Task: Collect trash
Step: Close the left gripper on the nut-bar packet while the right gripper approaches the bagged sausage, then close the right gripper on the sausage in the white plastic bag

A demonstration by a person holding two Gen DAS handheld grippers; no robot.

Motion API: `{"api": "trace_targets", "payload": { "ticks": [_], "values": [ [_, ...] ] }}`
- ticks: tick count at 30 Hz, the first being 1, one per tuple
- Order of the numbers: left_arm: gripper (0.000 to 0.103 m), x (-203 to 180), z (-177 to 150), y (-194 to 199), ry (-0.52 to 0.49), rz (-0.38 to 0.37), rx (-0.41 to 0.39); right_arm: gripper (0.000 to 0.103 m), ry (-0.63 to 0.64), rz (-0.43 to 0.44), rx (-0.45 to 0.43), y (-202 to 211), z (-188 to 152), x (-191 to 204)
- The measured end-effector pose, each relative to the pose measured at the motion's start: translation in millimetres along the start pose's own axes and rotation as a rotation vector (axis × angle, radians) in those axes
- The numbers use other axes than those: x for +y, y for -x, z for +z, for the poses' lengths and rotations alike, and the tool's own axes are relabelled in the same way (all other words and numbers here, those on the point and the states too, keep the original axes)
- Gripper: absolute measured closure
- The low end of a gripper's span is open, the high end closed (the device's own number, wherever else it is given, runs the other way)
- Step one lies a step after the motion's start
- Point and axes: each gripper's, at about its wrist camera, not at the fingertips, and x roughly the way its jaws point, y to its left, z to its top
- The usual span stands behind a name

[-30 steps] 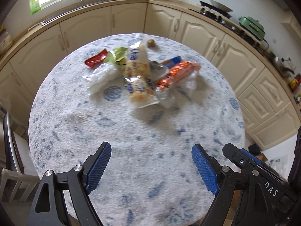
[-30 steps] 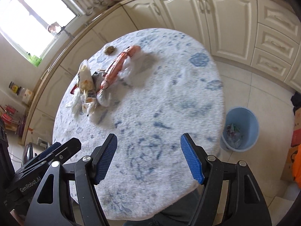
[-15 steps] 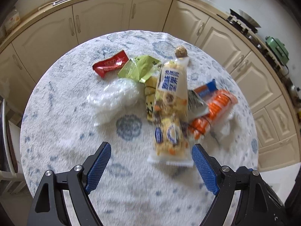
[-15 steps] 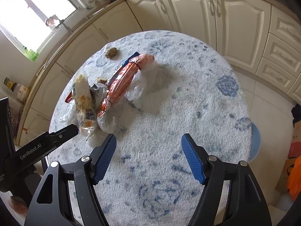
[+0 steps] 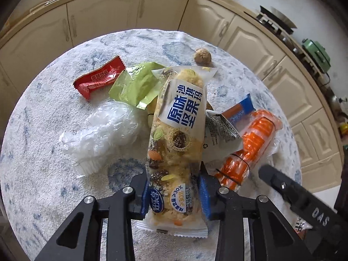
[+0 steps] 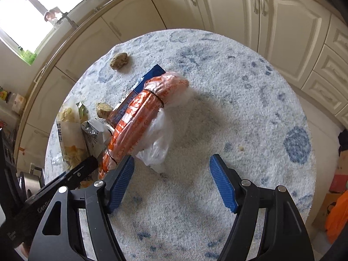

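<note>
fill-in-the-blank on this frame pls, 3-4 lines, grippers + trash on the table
1. The left gripper, whose jaws have just been closing, now pinches the ____ end of the nut-bar packet.
2. The right gripper is ____, with nothing between its pads.
3. The red wrapper lies next to a ____ wrapper.
4. The orange pack lies partly on a crumpled ____ plastic bag.

Missing words: near; open; green; clear
</note>
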Motion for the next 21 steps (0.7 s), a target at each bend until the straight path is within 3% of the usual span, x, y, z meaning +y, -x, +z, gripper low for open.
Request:
{"api": "trace_targets", "payload": {
  "ticks": [6,8,13,16,18,20,21],
  "values": [
    [0.072,6.9,-2.4,4.9,-0.020,0.009,-0.015,0.020,-0.004,-0.015,-0.029,-10.3,9.9,22.3],
    [0.072,10.0,-5.8,11.8,-0.027,0.011,-0.021,0.010,-0.011,-0.038,-0.041,-14.3,13.0,27.7],
    [0.072,17.4,-6.1,14.4,-0.030,-0.005,-0.026,0.006,-0.076,-0.029,-0.037,-24.7,18.9,35.7],
    [0.072,21.7,-6.7,14.1,-0.032,-0.020,-0.025,0.005,-0.048,-0.062,-0.041,-33.6,23.4,48.1],
    [0.072,26.8,-7.4,14.1,-0.026,-0.035,-0.020,0.008,0.024,-0.080,-0.054,-39.8,23.8,60.4],
    [0.072,31.4,-8.3,14.9,-0.023,-0.025,-0.023,0.033,0.086,-0.021,-0.073,-40.1,21.4,69.6],
    [0.072,32.5,-8.9,15.3,-0.026,-0.021,-0.025,0.038,0.077,0.007,-0.063,-39.0,21.1,69.4]
  ]
}}
